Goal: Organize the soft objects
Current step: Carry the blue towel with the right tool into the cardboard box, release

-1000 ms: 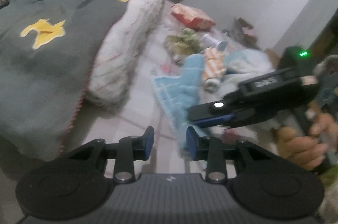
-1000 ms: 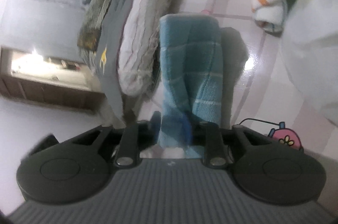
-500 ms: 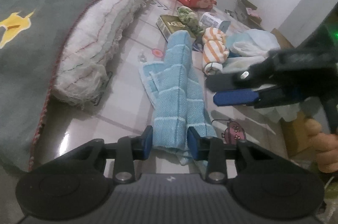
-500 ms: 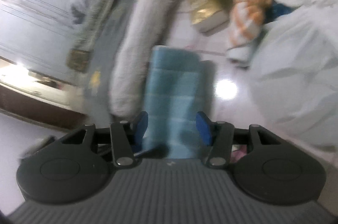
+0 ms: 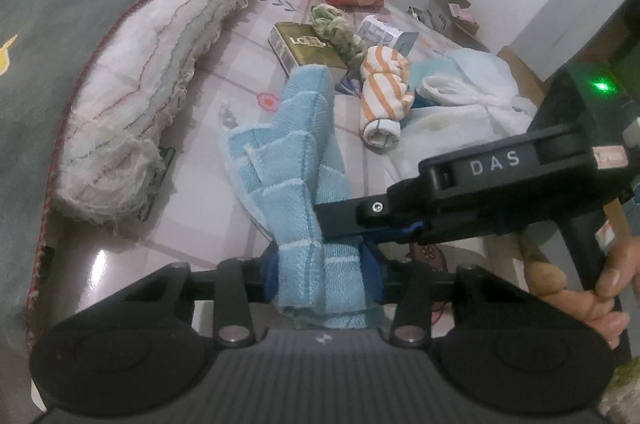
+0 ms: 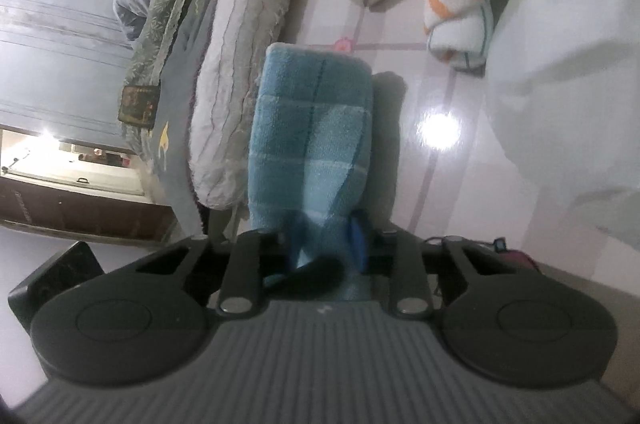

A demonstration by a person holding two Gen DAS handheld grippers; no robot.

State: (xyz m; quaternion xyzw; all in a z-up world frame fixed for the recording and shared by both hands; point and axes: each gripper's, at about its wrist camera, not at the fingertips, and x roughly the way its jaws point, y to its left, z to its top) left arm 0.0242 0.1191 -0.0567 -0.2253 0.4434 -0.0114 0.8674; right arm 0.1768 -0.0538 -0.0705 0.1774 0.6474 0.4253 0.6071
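The blue towel (image 5: 298, 159) lies on the tiled floor (image 5: 208, 224), folded lengthwise into a narrow strip running from near to far, its far folded edge near the gold box (image 5: 298, 49). Your left tool (image 5: 320, 274) pinches its near end; those jaws have just widened a little, cloth still filling the gap. Your right tool (image 6: 320, 244) has just closed and now pinches the same strip from the right side, slightly farther along. Your hand (image 5: 588, 284) shows on its handle at the right. Left of the towel, a strip of bare tile, then the frayed edge of the white quilt (image 5: 160, 63) under the grey blanket (image 5: 60, 23). Right of it, the orange-striped roll (image 5: 384, 99) and a white bundle (image 5: 468, 103) sit near. Bare tile remains on the near left.
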